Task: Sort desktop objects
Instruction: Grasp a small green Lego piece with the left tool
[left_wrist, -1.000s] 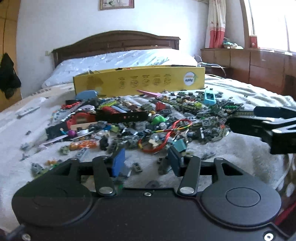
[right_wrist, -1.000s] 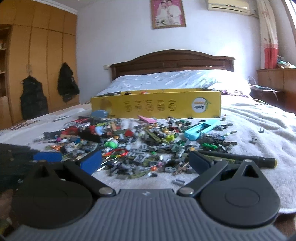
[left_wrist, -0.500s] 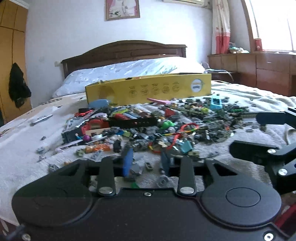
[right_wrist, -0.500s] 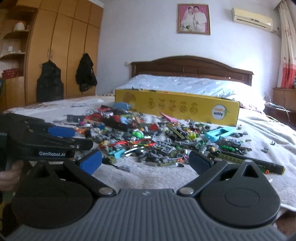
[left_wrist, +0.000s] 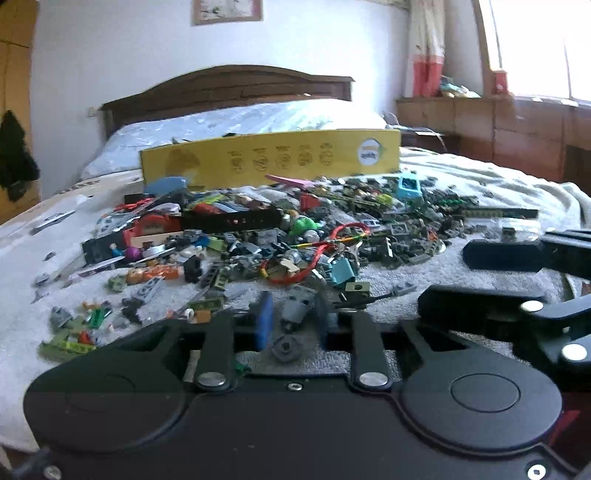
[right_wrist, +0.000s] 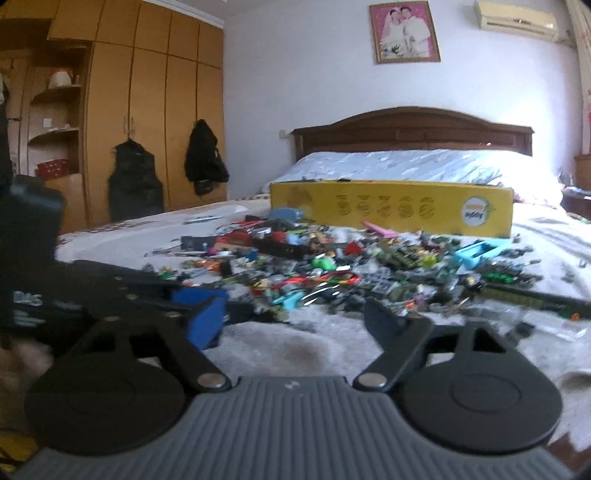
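Left tongs (left_wrist: 291, 321) narrowly flank a grey piece (left_wrist: 295, 308) at the pile's (left_wrist: 295, 236) near edge; right tongs (right_wrist: 295, 317) gape wide over bare blanket (right_wrist: 295, 350); the yellow box (right_wrist: 391, 206) lies crosswise beyond.

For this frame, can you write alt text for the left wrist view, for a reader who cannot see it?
The left gripper closes around a small grey piece at the near edge of a heap of toy bricks on a white blanket. A yellow box stands behind the heap; the right gripper juts in from the right.
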